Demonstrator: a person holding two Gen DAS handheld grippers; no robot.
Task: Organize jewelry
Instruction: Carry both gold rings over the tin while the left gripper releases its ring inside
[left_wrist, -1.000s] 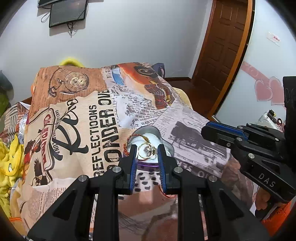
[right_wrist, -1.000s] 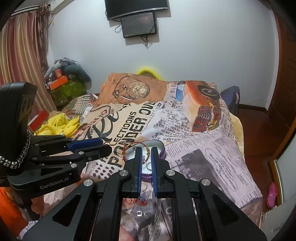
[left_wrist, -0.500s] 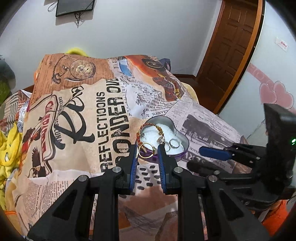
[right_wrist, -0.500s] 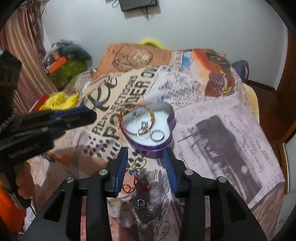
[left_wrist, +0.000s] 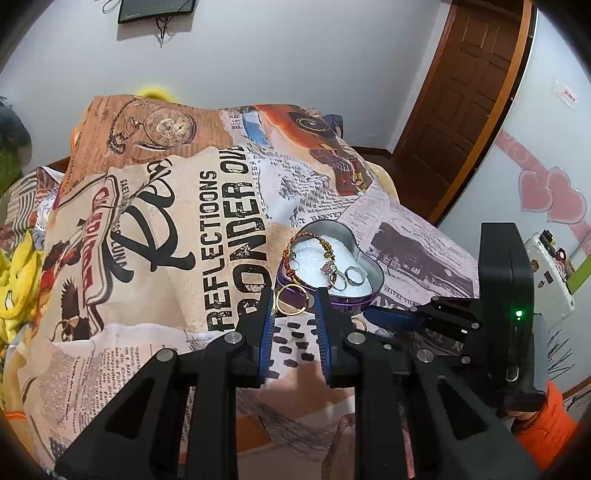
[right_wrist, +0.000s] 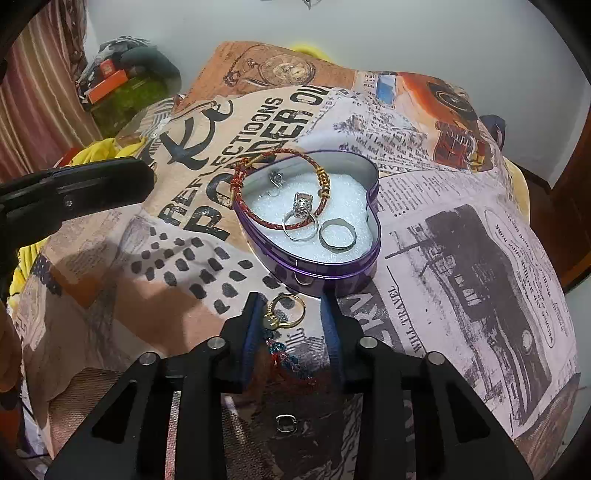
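Observation:
A purple heart-shaped tin (right_wrist: 343, 267) (left_wrist: 365, 298) with white foam sits on the printed bedspread. It holds a red-and-gold bangle (right_wrist: 258, 218), a stone ring (right_wrist: 301, 214) and a plain silver ring (right_wrist: 338, 236). My left gripper (left_wrist: 293, 300) is shut on a gold hoop (left_wrist: 291, 300), held just in front of the tin. My right gripper (right_wrist: 291, 302) is open, its fingertips on either side of a gold ring with a pearl (right_wrist: 282, 312) lying on the cloth below the tin.
A red beaded string (right_wrist: 284, 356) and a small square silver piece (right_wrist: 285, 422) lie on the cloth under my right gripper. The left gripper's body (right_wrist: 74, 188) reaches in from the left. The bedspread (right_wrist: 461, 236) drops off at the right, toward a wooden door (left_wrist: 465, 99).
My right gripper has opened and come down and forward to the gold pearl ring. My left gripper has drawn back from over the tin, with the gold hoop still in it.

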